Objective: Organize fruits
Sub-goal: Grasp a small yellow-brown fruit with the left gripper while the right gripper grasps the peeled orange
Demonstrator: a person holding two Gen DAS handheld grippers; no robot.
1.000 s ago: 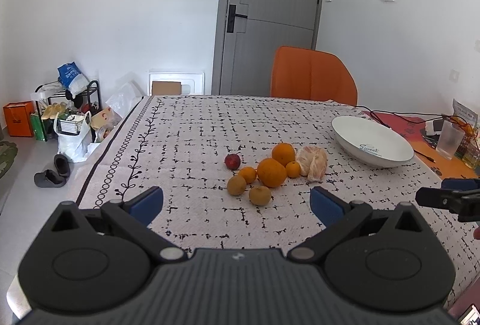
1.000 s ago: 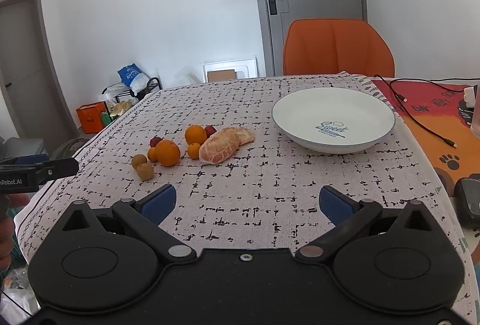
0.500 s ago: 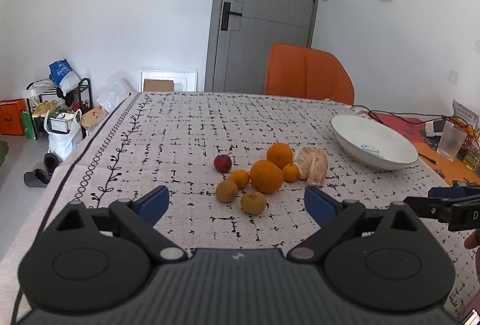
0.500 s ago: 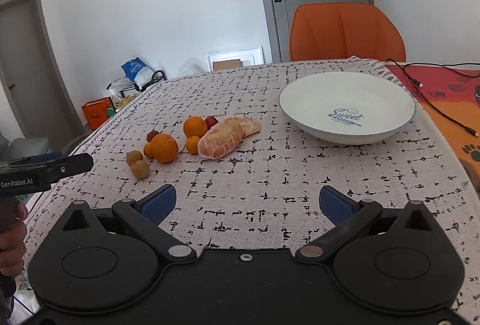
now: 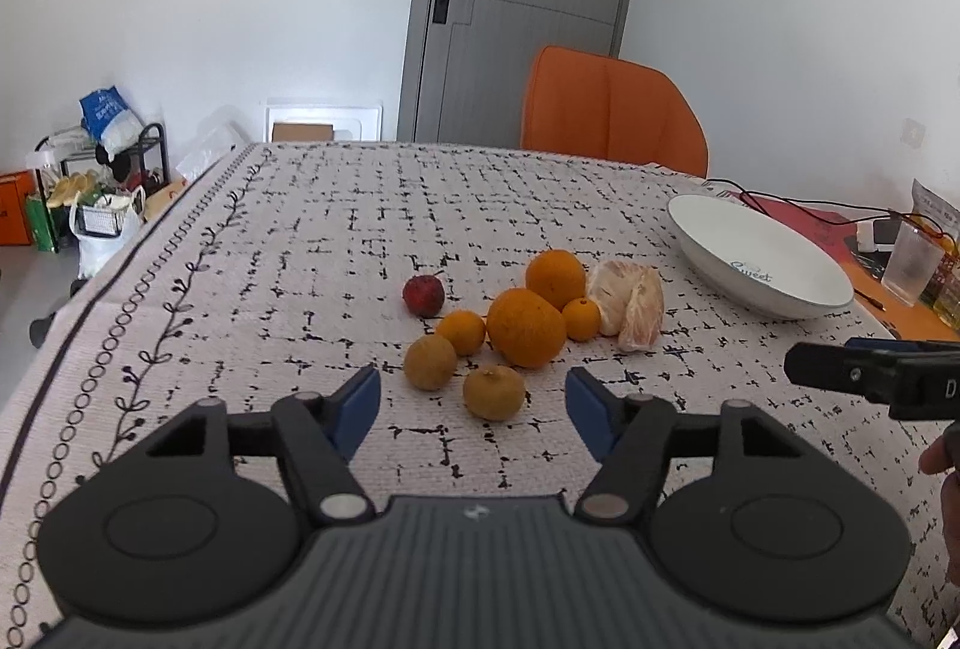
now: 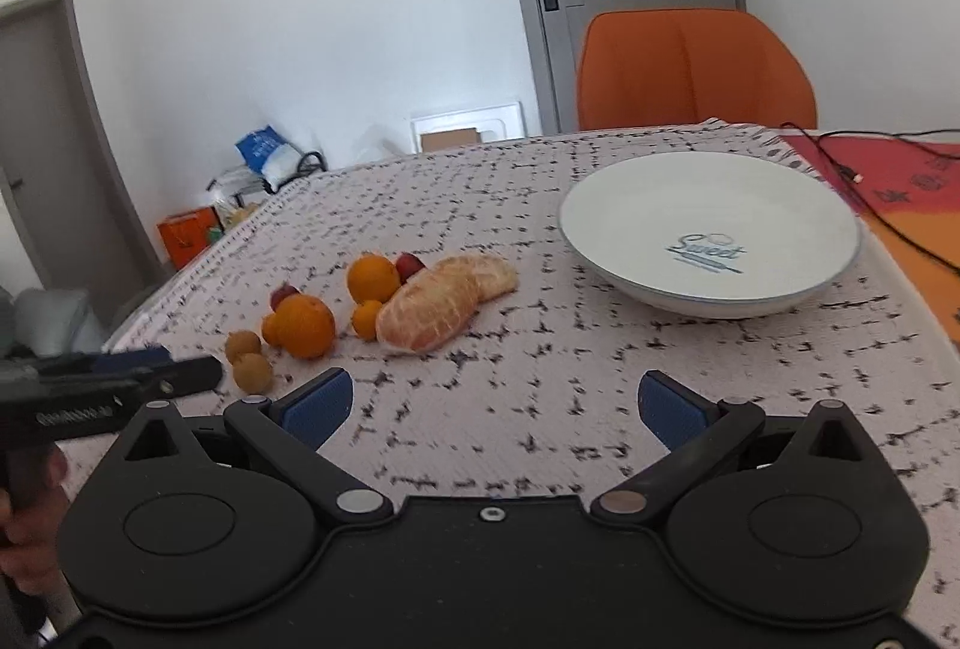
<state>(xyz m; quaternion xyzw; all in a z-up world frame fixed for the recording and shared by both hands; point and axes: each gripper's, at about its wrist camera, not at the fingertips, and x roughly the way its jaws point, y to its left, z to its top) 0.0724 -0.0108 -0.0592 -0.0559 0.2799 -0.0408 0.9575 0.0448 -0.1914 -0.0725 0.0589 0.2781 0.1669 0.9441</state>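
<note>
I am bringing both grippers in over the patterned surface (image 5: 336,229), and the fruit now sits larger and nearer in both views than it did a second ago.

Nearest to me, the left gripper (image 5: 474,403) is closing: its blue pads are narrowing from their widest spread, with nothing pressed between them yet. Just beyond its tips lies a dull yellow-brown citrus (image 5: 493,393), roughly centred in the gap, so I judge I am lining up on that fruit first. Beside it, to the left, rests a second dull fruit (image 5: 429,361).

The right gripper (image 6: 492,403) is spread wide and empty, hovering over bare cloth.

A little farther on, the pile is sitting together: a large orange (image 5: 526,327) touching a small mandarin (image 5: 460,331), another orange (image 5: 555,279) behind, a tiny mandarin (image 5: 581,318), a peeled pomelo piece (image 5: 636,304) to the right, and a red fruit (image 5: 423,295) slightly apart on the left.

Farther right, the white bowl (image 6: 612,205) is waiting empty, so no fruit has been sorted yet.

An orange chair (image 5: 606,121) stands behind the surface.
</note>
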